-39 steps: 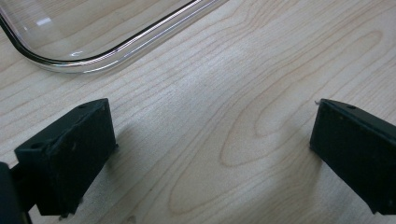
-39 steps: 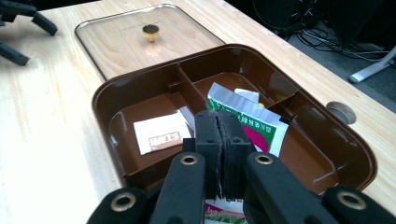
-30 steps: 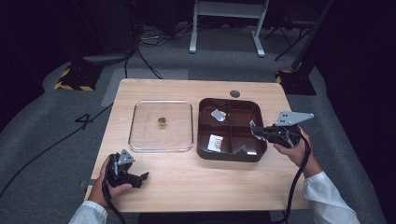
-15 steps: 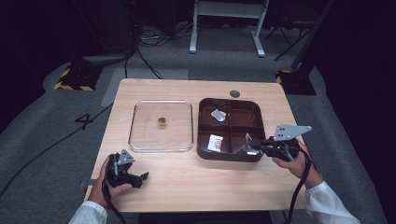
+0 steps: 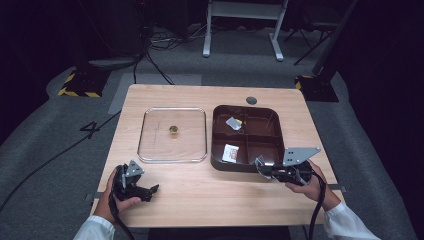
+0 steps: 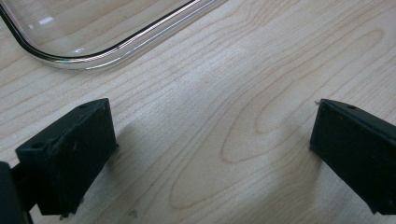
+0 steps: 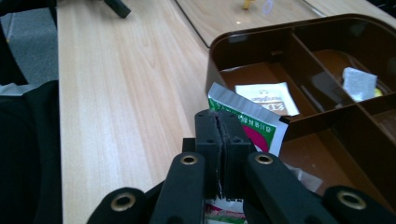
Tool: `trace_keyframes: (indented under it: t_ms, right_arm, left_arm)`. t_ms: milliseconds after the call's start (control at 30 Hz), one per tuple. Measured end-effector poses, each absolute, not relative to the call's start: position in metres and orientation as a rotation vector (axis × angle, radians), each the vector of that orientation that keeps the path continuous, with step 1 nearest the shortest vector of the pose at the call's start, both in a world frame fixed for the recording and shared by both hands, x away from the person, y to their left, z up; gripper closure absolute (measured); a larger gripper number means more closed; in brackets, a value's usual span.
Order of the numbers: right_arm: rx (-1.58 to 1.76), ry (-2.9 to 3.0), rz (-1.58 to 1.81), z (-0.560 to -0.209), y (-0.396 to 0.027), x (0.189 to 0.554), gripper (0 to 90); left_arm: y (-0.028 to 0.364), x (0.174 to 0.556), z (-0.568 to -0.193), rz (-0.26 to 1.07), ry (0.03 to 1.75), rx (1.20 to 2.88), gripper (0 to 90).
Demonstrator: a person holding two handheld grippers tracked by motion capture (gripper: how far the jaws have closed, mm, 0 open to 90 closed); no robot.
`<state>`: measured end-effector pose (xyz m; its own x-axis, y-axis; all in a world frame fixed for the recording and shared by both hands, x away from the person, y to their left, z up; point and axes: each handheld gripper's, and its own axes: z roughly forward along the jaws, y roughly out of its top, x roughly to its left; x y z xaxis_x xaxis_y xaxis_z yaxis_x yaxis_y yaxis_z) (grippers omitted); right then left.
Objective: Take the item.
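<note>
My right gripper [image 5: 261, 165] hangs at the front right corner of the brown compartment box [image 5: 215, 135], pointing left. Its jaws are shut on a green, white and red sachet [image 7: 256, 125], which sticks up past the fingertips of the right gripper [image 7: 218, 122]. In that box [image 7: 219, 51] a white packet [image 7: 267, 98] lies flat in the near left compartment, and a small pale packet [image 7: 358, 83] lies in the far left one. My left gripper [image 5: 146, 185] rests on the table near its front left edge. The left gripper [image 6: 212, 140] is open, with bare wood between its jaws.
A clear tray [image 5: 172, 161] sits left of the box, a small yellow piece [image 5: 173, 130] at its middle. One corner of the clear tray [image 6: 112, 49] lies just ahead of the left jaws. A dark round disc [image 5: 251, 100] is at the table's far edge.
My right gripper has come down and toward the table's near edge, from over the box to its front right corner, still holding the sachet. The left gripper has stayed put.
</note>
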<state>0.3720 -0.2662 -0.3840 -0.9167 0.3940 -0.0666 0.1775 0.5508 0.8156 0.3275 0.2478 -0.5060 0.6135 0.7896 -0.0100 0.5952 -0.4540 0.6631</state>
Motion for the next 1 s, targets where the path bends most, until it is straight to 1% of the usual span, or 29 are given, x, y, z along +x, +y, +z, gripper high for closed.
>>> trace_keyframes:
  t_ms: [100,167,367,800,1000]
  right_arm:
    - [0.478,2.546,1.298,-0.384,-0.266,0.372,88.7]
    - [0.394,2.689,1.263,-0.416,-0.251,0.351,88.7]
    - [0.376,2.746,1.212,-0.436,-0.246,0.348,88.6]
    - [0.354,2.834,1.160,-0.457,-0.239,0.341,88.7]
    - [0.351,2.847,1.155,-0.461,-0.237,0.341,87.5]
  left_arm:
    - [0.249,0.327,-0.506,0.404,1.081,2.209,0.3]
    - [0.249,0.327,-0.506,0.404,1.081,2.209,0.4]
    - [0.249,0.327,-0.506,0.404,1.082,2.209,0.4]
    - [0.249,0.327,-0.506,0.404,1.082,2.209,0.4]
    - [0.249,0.327,-0.506,0.404,1.082,2.209,0.4]
